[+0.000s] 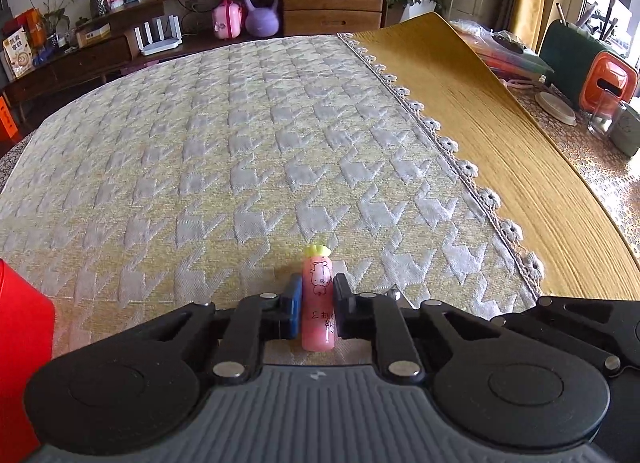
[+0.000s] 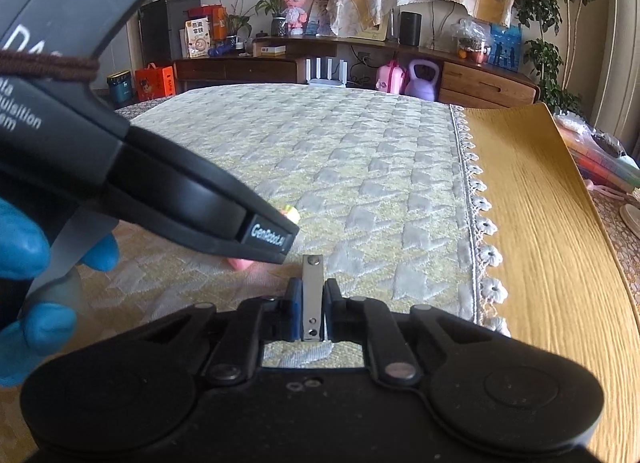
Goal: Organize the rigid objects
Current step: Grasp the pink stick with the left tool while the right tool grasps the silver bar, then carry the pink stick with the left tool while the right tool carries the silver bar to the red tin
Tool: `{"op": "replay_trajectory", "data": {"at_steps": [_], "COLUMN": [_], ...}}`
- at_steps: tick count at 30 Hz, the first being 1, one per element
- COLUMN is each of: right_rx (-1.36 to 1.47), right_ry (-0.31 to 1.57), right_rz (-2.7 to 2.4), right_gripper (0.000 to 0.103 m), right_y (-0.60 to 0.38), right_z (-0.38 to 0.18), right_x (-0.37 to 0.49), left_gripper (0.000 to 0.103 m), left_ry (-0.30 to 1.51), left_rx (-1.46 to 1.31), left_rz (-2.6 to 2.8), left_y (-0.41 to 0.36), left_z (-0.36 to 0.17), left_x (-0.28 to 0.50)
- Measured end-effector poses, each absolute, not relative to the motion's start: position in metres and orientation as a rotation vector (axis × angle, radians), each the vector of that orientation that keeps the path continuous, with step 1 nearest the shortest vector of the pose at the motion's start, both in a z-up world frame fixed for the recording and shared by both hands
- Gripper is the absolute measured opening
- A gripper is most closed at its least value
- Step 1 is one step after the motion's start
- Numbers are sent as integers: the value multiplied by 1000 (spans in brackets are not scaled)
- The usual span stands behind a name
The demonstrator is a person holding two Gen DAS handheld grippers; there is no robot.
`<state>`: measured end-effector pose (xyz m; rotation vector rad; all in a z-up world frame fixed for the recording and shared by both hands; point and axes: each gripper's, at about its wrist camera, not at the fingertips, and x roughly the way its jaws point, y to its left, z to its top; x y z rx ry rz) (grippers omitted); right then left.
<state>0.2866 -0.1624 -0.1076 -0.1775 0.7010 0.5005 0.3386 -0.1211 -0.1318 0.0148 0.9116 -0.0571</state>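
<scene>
My left gripper [image 1: 317, 295] is shut on a pink tube [image 1: 318, 303] with a yellow-green cap and a cartoon pig print, held low over the quilted cloth [image 1: 240, 151]. My right gripper [image 2: 312, 303] is shut on a silver metal nail clipper [image 2: 312, 295], which points forward over the same cloth. In the right wrist view the left gripper's black body [image 2: 160, 183] crosses the left side, and only the tube's pink end [image 2: 240, 263] and its cap [image 2: 292, 213] peek out from behind it.
A red box [image 1: 20, 343] stands at the left edge. A yellow wood-grain mat [image 1: 500, 143] lies right of the cloth's lace border. An orange container [image 1: 608, 81], a glass and dishes sit at the far right. A wooden sideboard [image 1: 320, 3] stands behind the table.
</scene>
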Motion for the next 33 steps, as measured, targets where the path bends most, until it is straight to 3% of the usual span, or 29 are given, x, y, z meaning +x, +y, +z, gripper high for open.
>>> {"op": "replay_trajectory", "data": {"at_steps": [16,33], "right_rx": [-72,21], "right_ry": [748,693], "right_rz": [434,494], "right_gripper": [11,11], "right_y": [-172,-151], "right_z": [-98,-38], "right_x": [253,213], "left_gripper": [16,16], "left_ry": [904,879], "left_rx": [-9,-52], "left_rz": [-52,-14], "left_y": [-101,-49], "left_z": [-109,-69], "left_x": [296,226]}}
